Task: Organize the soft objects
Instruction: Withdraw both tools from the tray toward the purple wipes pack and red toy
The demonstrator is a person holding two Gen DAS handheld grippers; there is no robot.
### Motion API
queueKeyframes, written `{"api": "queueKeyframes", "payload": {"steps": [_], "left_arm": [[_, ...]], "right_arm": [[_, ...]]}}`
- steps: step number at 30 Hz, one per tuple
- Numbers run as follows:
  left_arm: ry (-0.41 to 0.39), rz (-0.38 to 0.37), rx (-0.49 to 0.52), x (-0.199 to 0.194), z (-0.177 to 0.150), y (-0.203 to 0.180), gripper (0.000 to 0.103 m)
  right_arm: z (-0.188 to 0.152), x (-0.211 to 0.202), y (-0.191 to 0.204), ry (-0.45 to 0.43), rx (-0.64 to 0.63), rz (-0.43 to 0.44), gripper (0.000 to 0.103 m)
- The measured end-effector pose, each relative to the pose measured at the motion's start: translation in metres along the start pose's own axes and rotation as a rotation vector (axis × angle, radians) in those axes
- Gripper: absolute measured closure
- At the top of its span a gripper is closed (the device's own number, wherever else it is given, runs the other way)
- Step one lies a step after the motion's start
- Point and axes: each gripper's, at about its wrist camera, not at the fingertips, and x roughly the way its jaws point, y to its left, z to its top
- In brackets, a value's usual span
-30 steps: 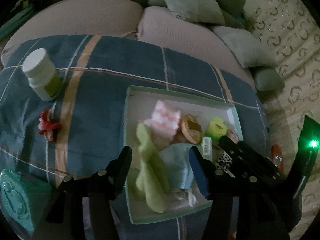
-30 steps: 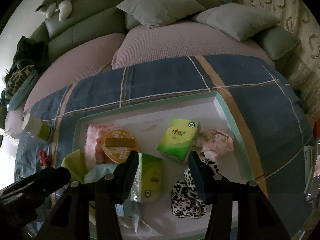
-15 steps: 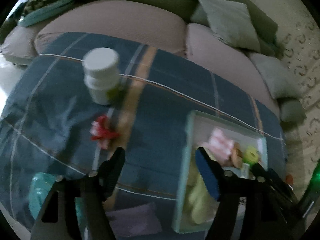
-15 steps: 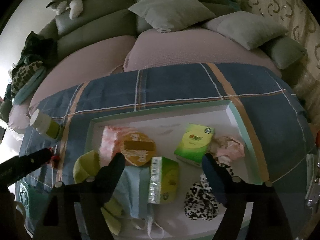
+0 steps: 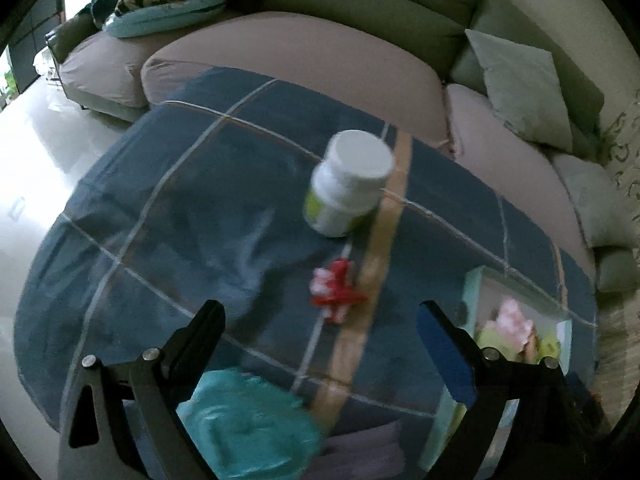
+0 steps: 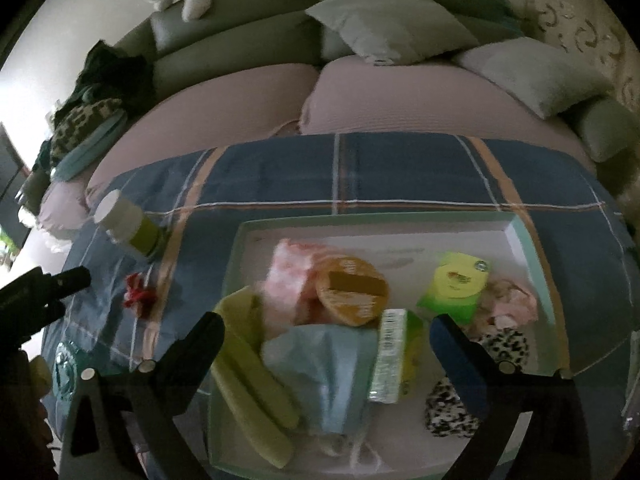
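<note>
A red and white hair tie (image 5: 337, 294) lies on the blue plaid cloth (image 5: 200, 220), just beyond my open, empty left gripper (image 5: 320, 332); it also shows in the right wrist view (image 6: 136, 295). A pale green tray (image 6: 532, 240) holds a pink cloth (image 6: 292, 276), a yellow-green cloth (image 6: 248, 376), a blue face mask (image 6: 332, 364), a leopard scrunchie (image 6: 460, 400), a pink scrunchie (image 6: 512, 304) and tissue packs (image 6: 456, 284). My right gripper (image 6: 328, 352) is open and empty above the tray's near half.
A white-capped bottle (image 5: 346, 184) stands beyond the hair tie. A teal object (image 5: 248, 428) lies near the left fingers. A round orange tin (image 6: 352, 290) is in the tray. A sofa with cushions (image 6: 392, 20) lies behind. The left gripper's arm (image 6: 36, 292) shows at left.
My left gripper has swung left from over the tray to the hair tie and bottle. Both grippers have opened wider. The right gripper has backed off slightly.
</note>
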Motion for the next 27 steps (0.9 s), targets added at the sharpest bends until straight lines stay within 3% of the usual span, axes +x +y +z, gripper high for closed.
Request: {"api": "queueKeyframes", "payload": {"steps": [7,19,27], "left_arm": [[-0.013,0.098,-0.016,-0.018,-0.003,0.04,0.007],[0.039,0.091,-0.061,-0.015,-0.019,0.068,0.007],[0.031,0.088,-0.111,-0.022,-0.025,0.086,0.007]], "right_arm": [[-0.008,0.0,0.038,0.023,-0.091,0.076,0.0],[-0.049,0.002,0.088,0.092,-0.272,0.17,0.0],[-0.077,-0.002,0.118,0.126,-0.425,0.185,0.0]]}}
